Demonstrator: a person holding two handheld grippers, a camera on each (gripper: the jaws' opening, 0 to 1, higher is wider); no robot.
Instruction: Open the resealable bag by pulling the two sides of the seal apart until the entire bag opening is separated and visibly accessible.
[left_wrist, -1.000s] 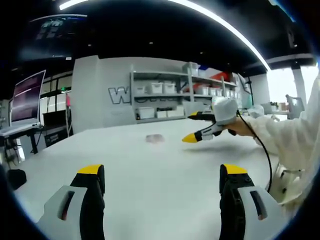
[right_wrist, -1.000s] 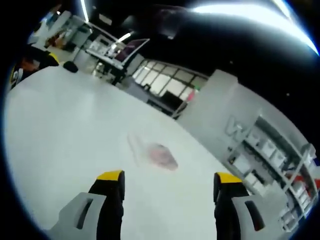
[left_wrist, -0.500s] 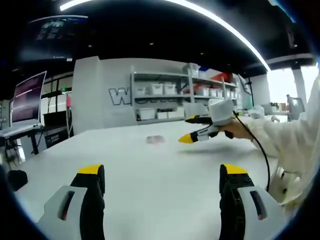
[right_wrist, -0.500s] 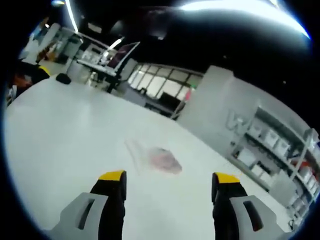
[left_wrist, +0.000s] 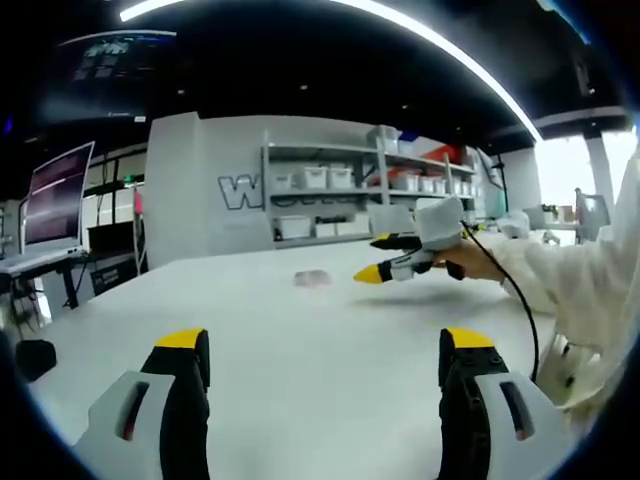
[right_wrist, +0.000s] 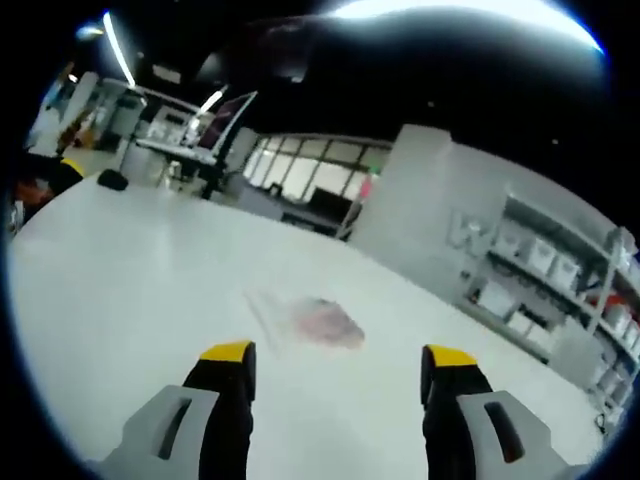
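The resealable bag lies flat on the white bench, clear plastic with something pinkish inside, too blurred to identify; the right gripper hovers just short of it, jaws apart and empty; the left gripper sits well back from the bag, jaws likewise spread wide, holding nothing; storage bins line the far shelves.

resealable bag flat on table, just ahead of right gripper | right gripper right of bag in left gripper view | shelving behind table
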